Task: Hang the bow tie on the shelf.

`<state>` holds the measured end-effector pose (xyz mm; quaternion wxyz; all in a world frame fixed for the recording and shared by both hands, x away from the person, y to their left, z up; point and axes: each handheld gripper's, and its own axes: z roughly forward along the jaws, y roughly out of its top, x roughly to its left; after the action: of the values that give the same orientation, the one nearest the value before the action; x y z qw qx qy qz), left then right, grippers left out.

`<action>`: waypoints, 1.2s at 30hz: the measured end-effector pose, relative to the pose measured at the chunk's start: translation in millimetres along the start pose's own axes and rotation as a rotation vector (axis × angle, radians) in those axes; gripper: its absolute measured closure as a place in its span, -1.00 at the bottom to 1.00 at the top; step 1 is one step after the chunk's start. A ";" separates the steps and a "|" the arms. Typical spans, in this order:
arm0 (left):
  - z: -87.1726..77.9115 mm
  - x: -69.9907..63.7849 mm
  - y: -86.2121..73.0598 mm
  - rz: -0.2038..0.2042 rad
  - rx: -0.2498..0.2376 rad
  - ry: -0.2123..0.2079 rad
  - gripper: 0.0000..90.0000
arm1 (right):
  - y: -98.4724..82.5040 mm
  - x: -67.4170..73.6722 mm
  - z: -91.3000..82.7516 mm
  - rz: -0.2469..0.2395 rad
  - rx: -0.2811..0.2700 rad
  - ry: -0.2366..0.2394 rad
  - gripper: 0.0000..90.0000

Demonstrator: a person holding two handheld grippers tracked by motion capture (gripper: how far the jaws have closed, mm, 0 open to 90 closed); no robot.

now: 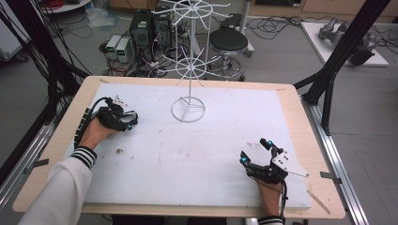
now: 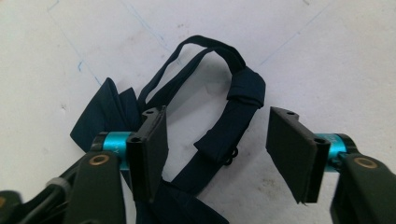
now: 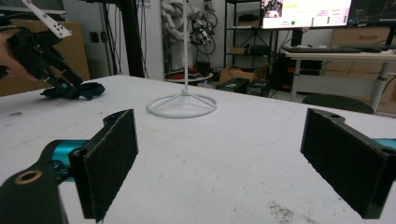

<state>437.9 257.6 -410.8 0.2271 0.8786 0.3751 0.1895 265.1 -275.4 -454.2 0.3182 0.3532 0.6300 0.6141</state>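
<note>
A dark navy bow tie with a thin looped strap [image 2: 236, 105] lies on the white foam board [image 1: 211, 136] at the left. My left gripper [image 1: 126, 123] points down over it, jaws apart. In the left gripper view the strap's folded band runs between the two pads [image 2: 152, 149] of my left gripper [image 2: 217, 140], and neither pad presses on it. The tie's wings spread behind the left jaw. My right gripper [image 1: 256, 151] rests low near the board's front right, jaws wide and nothing between them [image 3: 219, 154]. From there the bow tie [image 3: 91, 89] shows under the left gripper [image 3: 65, 86].
A white wire rack stand [image 1: 188, 108] rises from a ring base at the board's back middle, seen also as the stand [image 3: 182, 105]. The wooden table edge [image 1: 300, 122] frames the board. Black frame posts, a stool and computers stand beyond the table.
</note>
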 end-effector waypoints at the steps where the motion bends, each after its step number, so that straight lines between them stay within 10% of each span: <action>1: 0.9 -0.4 0.2 -0.003 0.001 -0.002 -0.11 | 0.0 0.1 -0.1 0.000 0.000 0.000 -0.77; 36: 6.6 -1.9 8.0 -0.064 0.096 0.030 0.71 | -0.2 -0.4 -0.6 0.000 -0.008 -0.004 -0.77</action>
<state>444.6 249.6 -412.2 0.1847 0.8730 0.4151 0.1772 264.9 -276.1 -454.4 0.3209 0.3534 0.6268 0.6159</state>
